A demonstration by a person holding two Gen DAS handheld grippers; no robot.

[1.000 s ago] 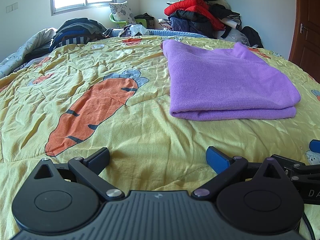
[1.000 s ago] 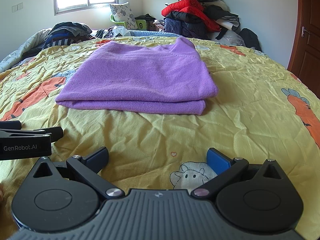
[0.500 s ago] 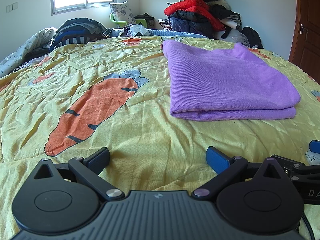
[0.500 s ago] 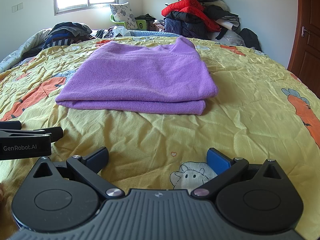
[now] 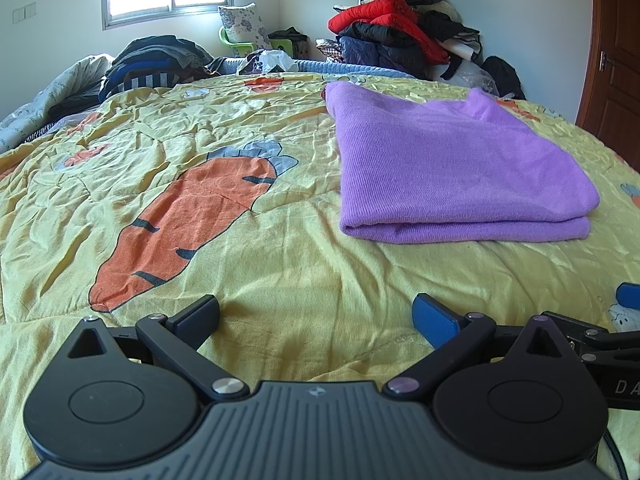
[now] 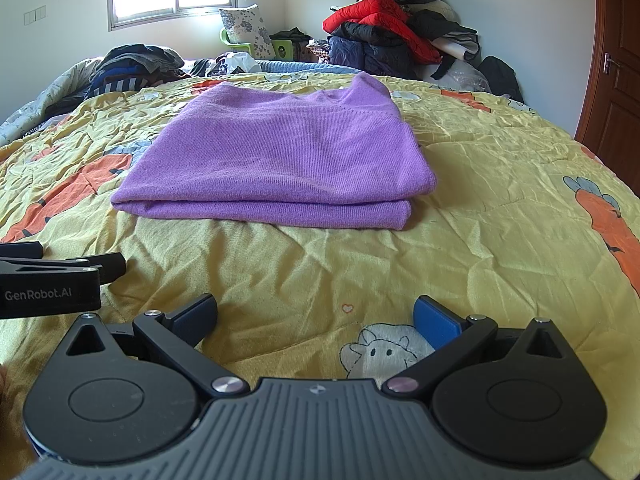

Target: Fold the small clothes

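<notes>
A purple knit sweater lies folded flat on the yellow carrot-print bedspread. It also shows in the right wrist view, straight ahead. My left gripper is open and empty, low over the bedspread, short of the sweater and to its left. My right gripper is open and empty, low over the bedspread in front of the sweater's folded edge. The left gripper's fingers show at the left of the right wrist view. The right gripper's fingertip shows at the right edge of the left wrist view.
A heap of red and dark jackets is piled at the far wall. A stack of dark clothes lies at the bed's far left. A wooden door stands at the right. A floral pillow sits under the window.
</notes>
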